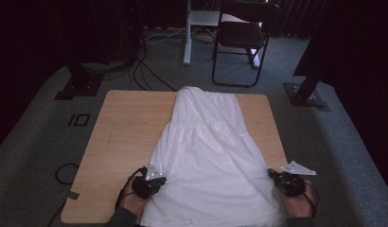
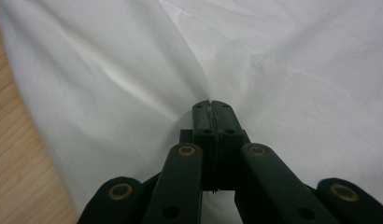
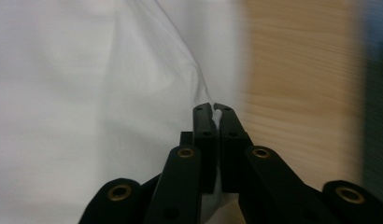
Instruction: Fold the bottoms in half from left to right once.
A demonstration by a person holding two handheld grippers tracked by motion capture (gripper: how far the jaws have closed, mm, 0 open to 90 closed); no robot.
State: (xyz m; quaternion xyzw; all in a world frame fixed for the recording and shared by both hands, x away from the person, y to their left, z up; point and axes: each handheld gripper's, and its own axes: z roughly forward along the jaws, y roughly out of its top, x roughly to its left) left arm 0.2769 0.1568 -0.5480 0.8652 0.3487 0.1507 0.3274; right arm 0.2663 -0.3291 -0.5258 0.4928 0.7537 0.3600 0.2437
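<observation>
One white garment (image 1: 208, 156) lies spread along the middle of one wooden desk (image 1: 121, 127), its narrow end reaching the far edge and its wide hem hanging over the near edge. Two grippers work it: the left gripper (image 1: 152, 179) pinches the cloth near the near-left corner, jaws closed on fabric. The right gripper (image 1: 279, 177), by the near-right corner, likewise clamps a fold of the garment.

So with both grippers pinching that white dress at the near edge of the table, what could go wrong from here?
The left gripper and right gripper each pinch only a thin fold of the white dress, so a hard pull may slip it free. The far end already overhangs the table edge, so uneven pulling could skew or wrinkle it.
</observation>
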